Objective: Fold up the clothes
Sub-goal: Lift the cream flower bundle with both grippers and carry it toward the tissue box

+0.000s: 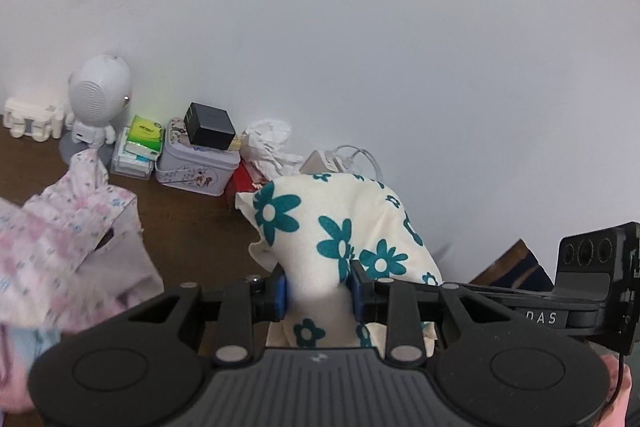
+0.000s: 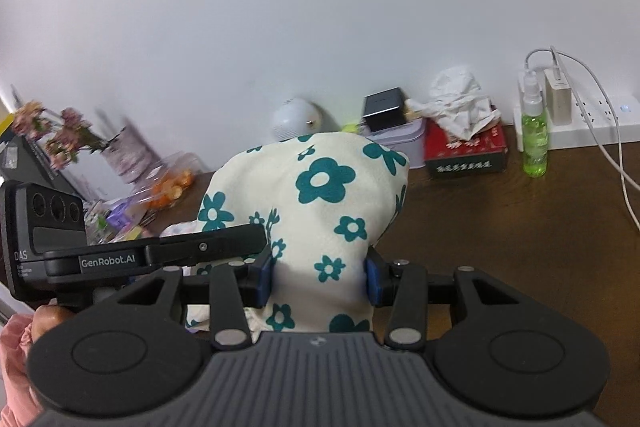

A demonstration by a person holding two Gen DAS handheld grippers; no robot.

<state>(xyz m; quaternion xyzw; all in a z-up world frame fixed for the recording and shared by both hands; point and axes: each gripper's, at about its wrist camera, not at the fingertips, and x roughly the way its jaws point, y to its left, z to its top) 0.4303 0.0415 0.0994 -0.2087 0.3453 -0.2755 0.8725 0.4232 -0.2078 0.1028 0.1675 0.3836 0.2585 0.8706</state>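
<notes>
Holding the flowered cloth (image 1: 340,227) up off the table (image 1: 192,223), both grippers clamped on it.

I've got my left gripper (image 1: 318,293) and right gripper (image 2: 320,281) pinching bunched fabric so it hangs free. Left view shows a pink garment (image 1: 64,243) at the table's left edge; right view shows the spray bottle (image 2: 535,135) by the back edge.

1. Left gripper (image 1: 318,293): blue pads (image 1: 281,297) stand partly closed, clamping a fold of cream floral cloth (image 1: 340,223) between them.
2. Right gripper (image 2: 320,281): blue pads (image 2: 264,283) sit wider apart, pinching a thicker bunch of the same cloth.
3. In the right wrist view, the left gripper's body crosses at 9 o'clock, just beside the right one.
4. A hand (image 2: 44,319) and pink sleeve show at 8 o'clock.
</notes>
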